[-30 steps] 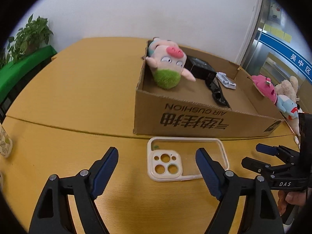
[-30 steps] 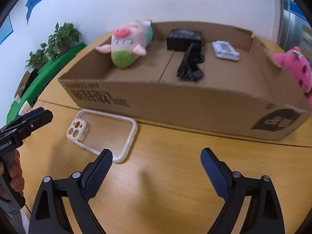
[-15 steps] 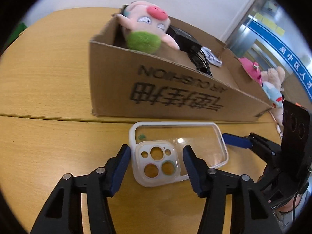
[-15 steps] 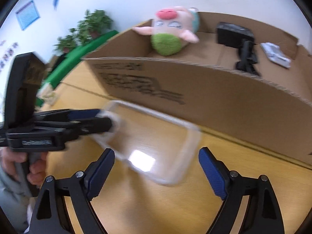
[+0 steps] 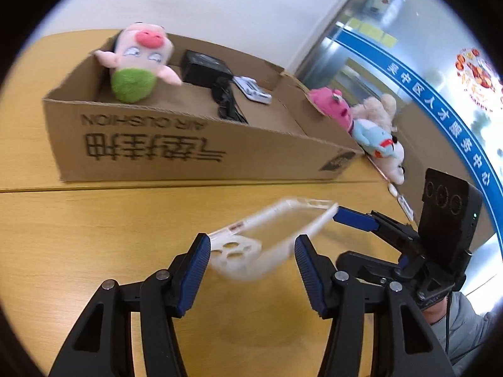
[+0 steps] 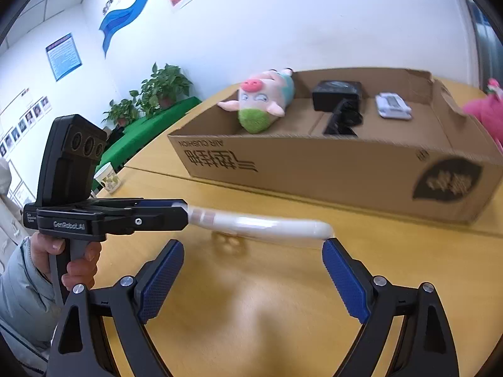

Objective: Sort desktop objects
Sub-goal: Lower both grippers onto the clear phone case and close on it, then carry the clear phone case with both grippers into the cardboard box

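Note:
A clear white-rimmed phone case (image 5: 267,235) is held above the wooden table, tilted, its camera end between my left gripper's (image 5: 250,259) pads. In the right wrist view the case (image 6: 261,224) shows edge-on, sticking out of the left gripper. My right gripper (image 6: 251,279) is open and empty; one fingertip touches the case's far corner. The cardboard box (image 5: 201,154) behind holds a pig plush (image 5: 138,62), a black adapter with cord (image 5: 204,66) and a small grey device (image 5: 253,91).
Pink and white plush toys (image 5: 361,122) lie past the box's right end. A paper cup (image 6: 108,177) stands on the table's left edge. Potted plants (image 6: 151,94) and a green surface lie beyond the table.
My left gripper closed on the phone case's camera end and lifted it off the table, tilting it. My right gripper stayed open and moved up to the case's other end.

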{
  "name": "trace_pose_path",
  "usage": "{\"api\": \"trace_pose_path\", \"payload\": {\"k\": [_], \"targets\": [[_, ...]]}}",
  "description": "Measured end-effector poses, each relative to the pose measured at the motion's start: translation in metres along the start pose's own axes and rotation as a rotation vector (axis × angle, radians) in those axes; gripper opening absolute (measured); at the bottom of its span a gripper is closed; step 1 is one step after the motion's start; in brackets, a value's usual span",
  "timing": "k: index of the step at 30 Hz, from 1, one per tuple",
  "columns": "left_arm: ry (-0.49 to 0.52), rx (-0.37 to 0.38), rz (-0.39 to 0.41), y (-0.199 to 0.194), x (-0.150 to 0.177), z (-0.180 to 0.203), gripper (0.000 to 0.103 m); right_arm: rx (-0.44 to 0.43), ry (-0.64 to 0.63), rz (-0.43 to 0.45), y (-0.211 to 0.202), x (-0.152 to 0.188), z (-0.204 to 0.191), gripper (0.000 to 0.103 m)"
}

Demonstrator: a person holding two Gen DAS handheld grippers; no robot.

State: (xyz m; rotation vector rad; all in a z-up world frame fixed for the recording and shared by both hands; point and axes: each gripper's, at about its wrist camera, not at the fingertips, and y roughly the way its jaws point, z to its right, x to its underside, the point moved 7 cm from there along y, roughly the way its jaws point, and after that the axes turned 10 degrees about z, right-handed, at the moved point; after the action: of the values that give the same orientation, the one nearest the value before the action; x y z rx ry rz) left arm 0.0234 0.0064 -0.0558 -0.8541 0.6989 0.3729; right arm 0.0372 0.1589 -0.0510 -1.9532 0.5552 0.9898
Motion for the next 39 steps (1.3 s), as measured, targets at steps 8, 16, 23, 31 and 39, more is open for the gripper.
{"api": "trace_pose_path", "payload": {"k": [8, 16, 23, 31, 39], "targets": [[-0.063, -0.134, -0.129, 0.022, 0.025, -0.018, 0.042, 0.079, 0.076, -0.044, -0.004, 0.014, 0.036, 0.083], [-0.035, -0.217, -0.141, 0.020, 0.033, -0.019, 0.017, 0.214, -0.058, -0.184, 0.037, 0.013, 0.061, 0.031], [-0.033, -0.235, -0.120, 0.018, 0.030, -0.022, 0.013, 0.214, -0.077, -0.197, 0.034, 0.019, 0.056, 0.010], [0.067, -0.215, 0.031, -0.011, -0.029, 0.010, 0.007, 0.250, -0.043, -0.062, -0.007, -0.013, 0.042, 0.007], [0.167, -0.187, 0.213, -0.034, -0.125, 0.040, 0.007, 0.269, -0.089, 0.173, -0.052, -0.109, 0.019, 0.007]]}}
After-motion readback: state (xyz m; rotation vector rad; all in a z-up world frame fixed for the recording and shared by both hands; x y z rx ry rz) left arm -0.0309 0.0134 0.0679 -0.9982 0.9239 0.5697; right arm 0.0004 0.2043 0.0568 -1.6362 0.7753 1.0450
